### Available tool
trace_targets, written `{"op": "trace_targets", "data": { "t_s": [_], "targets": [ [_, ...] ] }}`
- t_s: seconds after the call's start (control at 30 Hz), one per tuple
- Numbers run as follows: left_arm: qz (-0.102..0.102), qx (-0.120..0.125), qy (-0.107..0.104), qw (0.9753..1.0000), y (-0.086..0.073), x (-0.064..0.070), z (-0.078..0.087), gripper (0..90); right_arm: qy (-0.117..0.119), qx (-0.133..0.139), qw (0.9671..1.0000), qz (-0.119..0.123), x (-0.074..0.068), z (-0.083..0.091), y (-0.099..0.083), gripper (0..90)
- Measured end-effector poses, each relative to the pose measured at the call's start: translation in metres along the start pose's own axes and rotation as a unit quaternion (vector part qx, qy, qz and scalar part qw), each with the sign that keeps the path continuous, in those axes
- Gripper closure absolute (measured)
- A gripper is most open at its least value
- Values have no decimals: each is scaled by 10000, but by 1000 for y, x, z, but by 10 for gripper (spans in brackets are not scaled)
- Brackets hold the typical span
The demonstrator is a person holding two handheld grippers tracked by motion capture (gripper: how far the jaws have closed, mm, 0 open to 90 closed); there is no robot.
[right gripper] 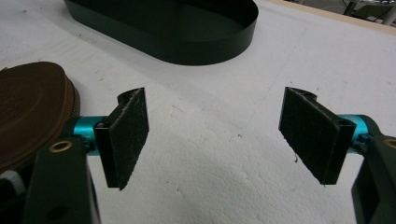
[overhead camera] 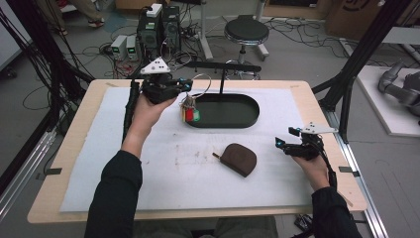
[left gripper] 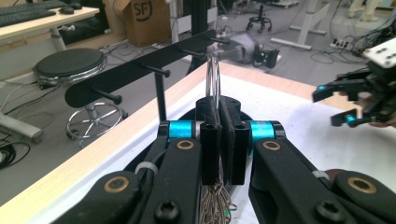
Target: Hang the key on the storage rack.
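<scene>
In the high view, the person's dark sleeves (overhead camera: 115, 198) come in lowest, over the white mat (overhead camera: 148, 188) on the wooden table (overhead camera: 74, 148). The left gripper (overhead camera: 184, 85) is held up at the far left beside the black oval tray (overhead camera: 225, 110), with a bunch of keys (overhead camera: 188, 110) carrying red and green tags hanging under it. The right gripper (overhead camera: 286, 138) hovers at the right, jaws parted, well apart from the brown pouch (overhead camera: 238, 158) lying mid-mat.

In the left gripper view, the jaws are pinched tight on a wire key ring (left gripper: 213, 74), which rises toward the black hook rack (left gripper: 140, 70). A cardboard box (left gripper: 144, 16) behind reads "SF".

In the right gripper view, the jaws stand wide apart over bare mat, touching nothing; the pouch (right gripper: 32, 107) lies just left.
</scene>
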State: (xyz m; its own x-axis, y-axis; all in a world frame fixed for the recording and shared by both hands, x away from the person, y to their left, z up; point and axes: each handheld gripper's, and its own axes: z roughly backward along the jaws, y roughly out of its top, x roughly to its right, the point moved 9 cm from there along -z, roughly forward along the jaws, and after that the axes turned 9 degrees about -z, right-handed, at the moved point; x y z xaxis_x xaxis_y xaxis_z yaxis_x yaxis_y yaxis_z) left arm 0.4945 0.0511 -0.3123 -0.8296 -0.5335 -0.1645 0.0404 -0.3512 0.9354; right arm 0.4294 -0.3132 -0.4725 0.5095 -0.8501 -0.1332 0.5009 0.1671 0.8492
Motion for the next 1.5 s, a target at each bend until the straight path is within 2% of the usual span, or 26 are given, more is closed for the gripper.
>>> {"op": "trace_targets", "data": {
  "t_s": [0.47,0.67,0.77,0.97,1.17,1.5],
  "targets": [
    [327,-95,400,9986,-8,-34,-24,867,32,8,10000,-27,1,-1,0,247],
    [487,-120,493,9975,-19,-45,-31,867,47,14,10000,-36,0,-1,0,247],
    [572,-36,512,9970,-21,-49,-34,867,45,14,10000,-30,1,-1,0,247],
    [655,-63,578,9962,-28,-54,-38,867,40,16,10000,-32,1,-2,0,247],
    [774,12,652,9949,-31,-59,-39,867,37,15,10000,-34,1,-1,0,247],
    [867,-41,701,9938,-36,-63,-39,866,27,37,10000,-8,0,-1,1,247]
  ]
}}
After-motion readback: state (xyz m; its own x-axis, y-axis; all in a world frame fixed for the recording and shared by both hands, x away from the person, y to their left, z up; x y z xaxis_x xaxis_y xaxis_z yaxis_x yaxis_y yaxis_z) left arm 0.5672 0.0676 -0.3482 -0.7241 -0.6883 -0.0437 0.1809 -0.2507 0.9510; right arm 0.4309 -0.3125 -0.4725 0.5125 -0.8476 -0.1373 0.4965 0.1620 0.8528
